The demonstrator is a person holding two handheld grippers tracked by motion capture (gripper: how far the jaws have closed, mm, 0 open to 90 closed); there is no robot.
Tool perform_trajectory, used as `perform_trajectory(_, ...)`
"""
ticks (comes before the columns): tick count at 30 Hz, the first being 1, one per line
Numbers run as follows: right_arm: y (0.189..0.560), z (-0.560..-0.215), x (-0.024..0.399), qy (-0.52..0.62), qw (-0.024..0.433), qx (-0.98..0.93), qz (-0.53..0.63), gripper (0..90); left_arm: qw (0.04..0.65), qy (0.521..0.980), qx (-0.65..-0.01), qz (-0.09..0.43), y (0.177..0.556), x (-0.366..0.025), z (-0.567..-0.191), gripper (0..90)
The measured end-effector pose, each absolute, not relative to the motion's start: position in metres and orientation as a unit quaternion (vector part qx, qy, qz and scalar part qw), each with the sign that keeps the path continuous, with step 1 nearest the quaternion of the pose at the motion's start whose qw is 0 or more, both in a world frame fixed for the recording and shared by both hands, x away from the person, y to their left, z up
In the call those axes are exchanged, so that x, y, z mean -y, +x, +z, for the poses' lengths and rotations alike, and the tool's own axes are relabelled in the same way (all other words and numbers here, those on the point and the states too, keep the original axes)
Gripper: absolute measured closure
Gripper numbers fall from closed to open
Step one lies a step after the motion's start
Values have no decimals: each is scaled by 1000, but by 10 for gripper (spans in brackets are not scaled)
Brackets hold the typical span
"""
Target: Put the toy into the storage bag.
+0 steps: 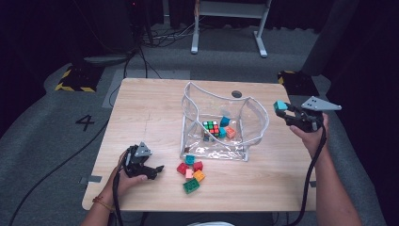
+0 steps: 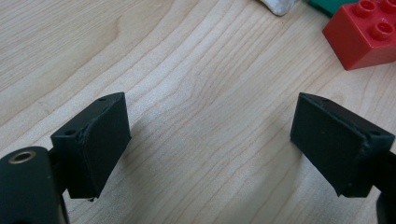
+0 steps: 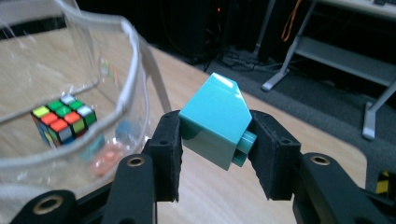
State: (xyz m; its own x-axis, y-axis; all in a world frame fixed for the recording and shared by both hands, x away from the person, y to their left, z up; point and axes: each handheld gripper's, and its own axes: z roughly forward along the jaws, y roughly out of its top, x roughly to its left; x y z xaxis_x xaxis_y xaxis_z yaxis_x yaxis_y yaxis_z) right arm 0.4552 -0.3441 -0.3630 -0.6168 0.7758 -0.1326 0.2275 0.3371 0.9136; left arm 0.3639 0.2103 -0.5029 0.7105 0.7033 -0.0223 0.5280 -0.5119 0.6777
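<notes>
Currently a teal block [image 3: 215,119] is clamped between the fingers [image 3: 167,154] of the right gripper [image 1: 288,114], held in the air just beside the right wall of the clear bag [image 1: 254,123], toward the right edge of the bench [image 1: 146,108]. The block sits tilted in the grip, one stud showing against the far pad. Before release, it is best carried over the bag's white rim and lowered past it, so the soft wall is not pushed inward onto the puzzle cube [image 1: 211,128]. The left gripper [image 1: 151,171] rests near the front left corner, fingers spread and empty, loose blocks [image 1: 190,173] just beside it.
</notes>
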Motion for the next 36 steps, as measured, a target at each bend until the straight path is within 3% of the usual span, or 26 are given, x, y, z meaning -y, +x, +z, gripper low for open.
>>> perform_trajectory(15, 454, -315, 321, 270, 259, -770, 518, 562, 339, 860, -358, 130, 364, -210, -503, 119)
perform_trajectory(26, 443, -306, 277, 196, 207, -804, 522, 562, 339, 860, -358, 129, 364, -210, -503, 119)
perform_trajectory(36, 443, -306, 225, 125, 200, -849, 473, 562, 340, 860, -358, 129, 364, -210, -503, 119)
